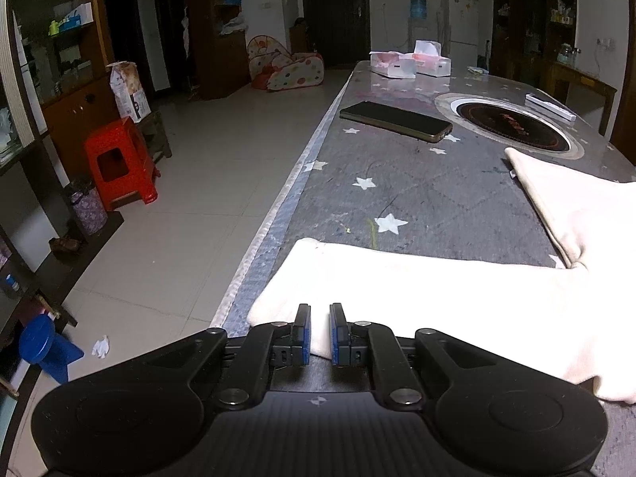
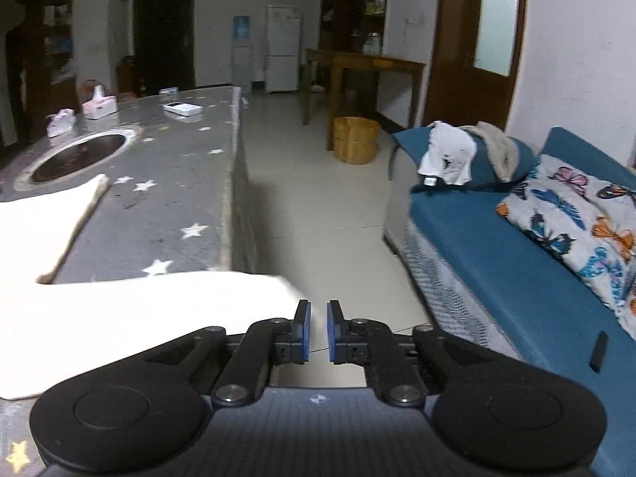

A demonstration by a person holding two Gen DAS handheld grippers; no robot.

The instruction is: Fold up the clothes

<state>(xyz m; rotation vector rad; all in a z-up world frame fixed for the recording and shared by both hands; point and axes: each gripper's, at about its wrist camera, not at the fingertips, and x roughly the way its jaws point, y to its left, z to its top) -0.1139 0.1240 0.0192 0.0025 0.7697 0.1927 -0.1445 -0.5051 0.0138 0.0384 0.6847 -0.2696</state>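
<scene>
A cream-white garment (image 1: 437, 298) lies spread on the grey star-patterned table (image 1: 437, 190), one part running off towards the back right. My left gripper (image 1: 320, 318) is shut on the garment's near edge by the table's left side, and white cloth shows between its blue pads. In the right wrist view the same garment (image 2: 119, 310) stretches past the table's edge (image 2: 234, 198) and hangs over the floor. Its end reaches my right gripper (image 2: 318, 318), whose jaws stand almost together and seem to pinch it. The contact itself is blurred.
A dark phone (image 1: 395, 121), tissue boxes (image 1: 413, 63) and a round inset hob (image 1: 512, 125) are further along the table. A red stool (image 1: 119, 163) stands on the floor at left. A blue sofa (image 2: 497, 246) with a butterfly blanket (image 2: 576, 222) and a wooden bucket (image 2: 355, 139) are at right.
</scene>
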